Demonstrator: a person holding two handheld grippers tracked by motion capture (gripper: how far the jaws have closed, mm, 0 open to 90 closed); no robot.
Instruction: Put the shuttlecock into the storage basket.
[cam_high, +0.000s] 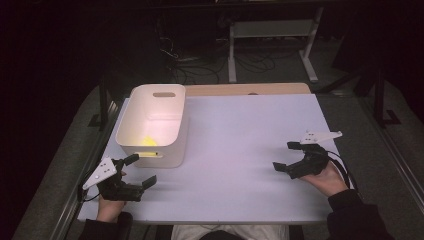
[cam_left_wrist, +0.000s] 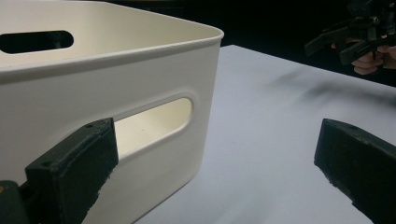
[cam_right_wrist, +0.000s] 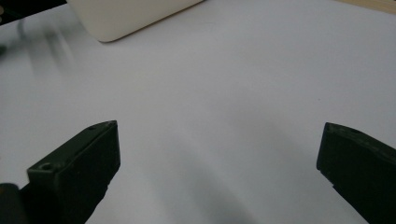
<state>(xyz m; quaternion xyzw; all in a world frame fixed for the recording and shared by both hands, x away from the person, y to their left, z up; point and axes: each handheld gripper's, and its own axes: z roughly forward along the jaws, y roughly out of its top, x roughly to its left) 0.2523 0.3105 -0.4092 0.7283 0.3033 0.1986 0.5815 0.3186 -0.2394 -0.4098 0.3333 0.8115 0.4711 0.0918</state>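
- Bin (cam_high: 152, 125): white, handle-slotted, on the table's (cam_high: 240, 150) left half, long axis running away from you; a yellow item (cam_high: 148, 141) lies inside.
- Your left gripper (cam_high: 140, 171): jaws spread, just beside the bin's near wall, the nearer hand.
- Your right gripper (cam_high: 286, 156): jaws spread, well apart, bin to its left.

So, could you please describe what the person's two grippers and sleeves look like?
Both the left gripper and the right gripper are black, each with two blocky jaws with small holes near the tips. Each carries a pale grey three-cornered plate on top. A thin black cable trails from the right one. The sleeves are dark.
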